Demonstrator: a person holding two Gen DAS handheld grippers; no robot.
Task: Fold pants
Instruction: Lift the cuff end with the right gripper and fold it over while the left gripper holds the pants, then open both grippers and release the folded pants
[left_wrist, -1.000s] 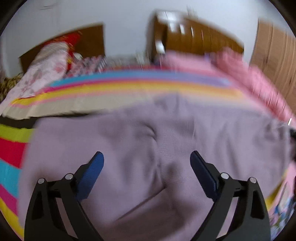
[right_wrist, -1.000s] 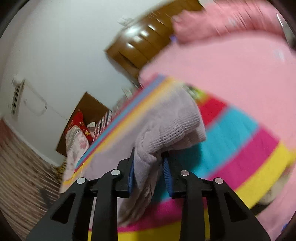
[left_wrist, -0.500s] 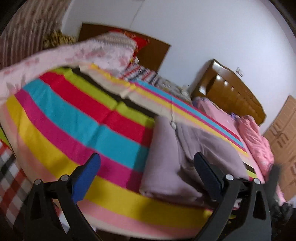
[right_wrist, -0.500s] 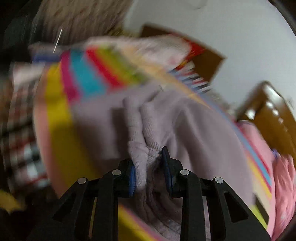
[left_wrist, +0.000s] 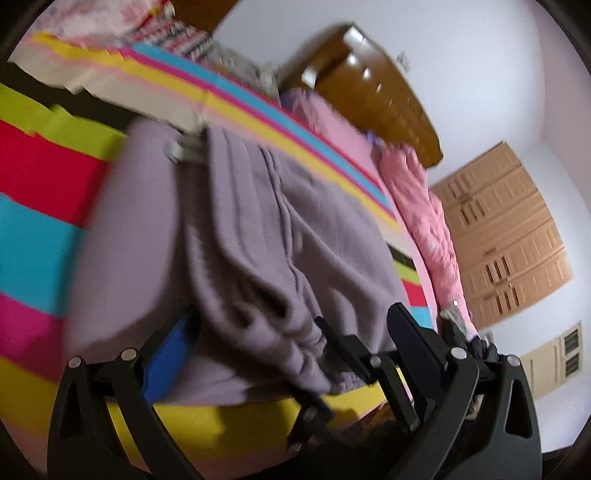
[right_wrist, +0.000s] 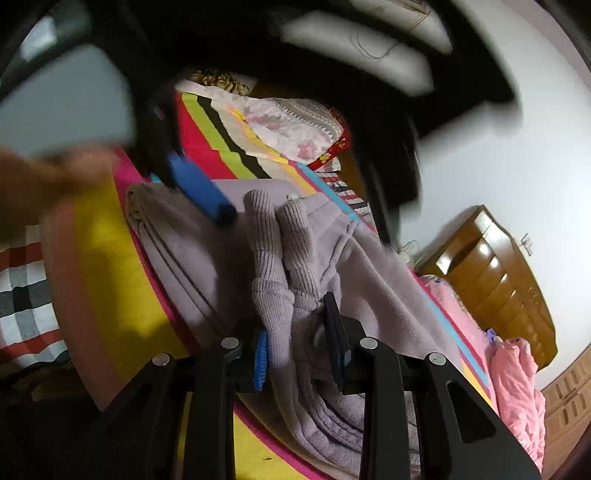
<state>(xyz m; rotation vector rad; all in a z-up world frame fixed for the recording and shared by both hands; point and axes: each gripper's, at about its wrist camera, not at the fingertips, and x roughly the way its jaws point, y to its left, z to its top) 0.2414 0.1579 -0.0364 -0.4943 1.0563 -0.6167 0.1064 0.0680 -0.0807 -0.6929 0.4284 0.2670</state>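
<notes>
Striped bedding (left_wrist: 44, 229) carries the lilac pants (left_wrist: 258, 236), lying lengthwise away; the right gripper (right_wrist: 299, 354) has its jaws clenched on the near cuffs, the left gripper (left_wrist: 295, 339) released, straddling them.

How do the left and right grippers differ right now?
The right gripper is clamped on the ribbed cuffs of the lilac pants; the left gripper stands wide open, gripping nothing. The right one's fingers sit close together with cloth bunched between; the left one's are spread over the folded pants. Both have black frames with blue pads.
</notes>
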